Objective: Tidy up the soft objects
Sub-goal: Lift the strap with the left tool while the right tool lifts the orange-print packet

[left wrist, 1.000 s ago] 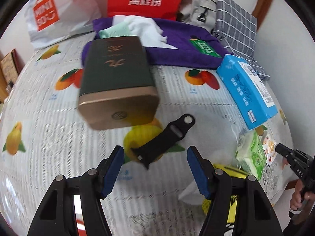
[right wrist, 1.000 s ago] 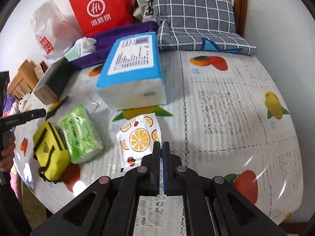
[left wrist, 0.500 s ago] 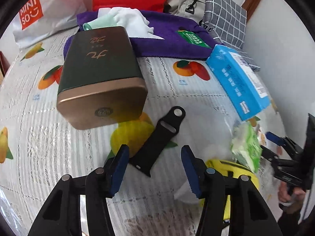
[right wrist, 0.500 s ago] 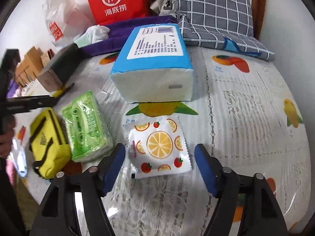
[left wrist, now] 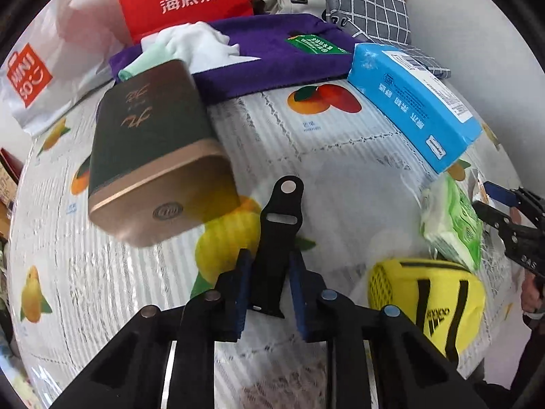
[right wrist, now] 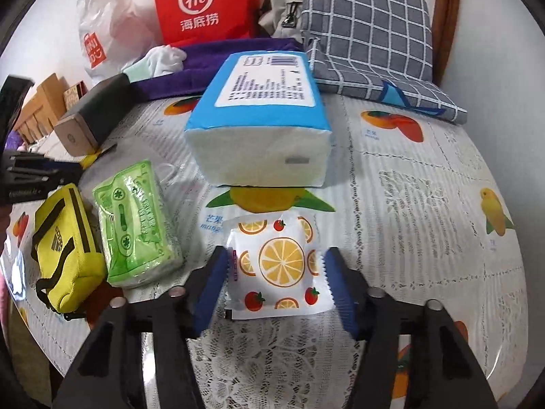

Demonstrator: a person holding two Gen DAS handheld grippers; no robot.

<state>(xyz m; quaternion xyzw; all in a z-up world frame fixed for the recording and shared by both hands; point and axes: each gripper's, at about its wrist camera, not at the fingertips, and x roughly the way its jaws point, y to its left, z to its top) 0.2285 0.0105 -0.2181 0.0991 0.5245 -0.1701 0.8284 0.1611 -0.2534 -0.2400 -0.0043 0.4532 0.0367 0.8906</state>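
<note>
A black strap lies on the fruit-print tablecloth. My left gripper points down at it. Its jaws are closing, and both blue pads touch the sides of the strap's near end. A small white packet with orange-slice print lies in front of a blue tissue pack. My right gripper straddles the packet. Its jaws are closing too, with the pads right at the packet's side edges and no squeeze showing. A green tissue pack and a yellow pouch lie to the left.
A dark green box with a gold end lies left of the strap. At the back are a purple towel under a white cloth, a red bag, a white plastic bag and a grey checked cushion.
The left jaws have narrowed from wide apart onto the black strap. The right jaws went from fully shut to wide apart, came down around the orange-print packet, then narrowed towards it.
</note>
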